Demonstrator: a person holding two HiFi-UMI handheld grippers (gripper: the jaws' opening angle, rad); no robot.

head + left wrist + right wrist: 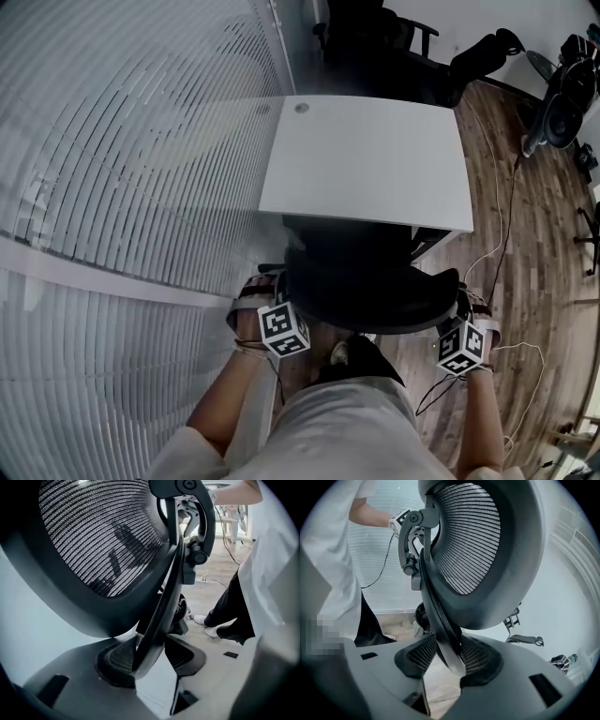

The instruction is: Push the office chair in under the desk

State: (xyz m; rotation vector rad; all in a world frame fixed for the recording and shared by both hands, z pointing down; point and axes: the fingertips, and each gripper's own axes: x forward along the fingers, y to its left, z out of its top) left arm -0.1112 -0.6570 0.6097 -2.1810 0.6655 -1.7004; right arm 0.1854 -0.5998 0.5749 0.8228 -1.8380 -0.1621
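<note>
Mid-push, I'd say: black mesh-back office chair (pixel 366 291) at 6 o'clock of white rectangular desk (pixel 375 159), seat partly under. Left gripper (pixel 261 292) & right gripper (pixel 466 309) jaws clamped on backrest rim at 9 & 3. Next: even shove toward 12, both sides.

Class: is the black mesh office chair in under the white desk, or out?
Partly in: the black mesh office chair has its front under the white desk's near edge, backrest outside it.

Soft, bright daylight comes through the window blinds (pixel 112 187) at left; the desk (pixel 375 159) glares pale, the office chair (pixel 366 281) reads near-black. Fisheye bends edges; gripper views blur nearby, corners dark.
</note>
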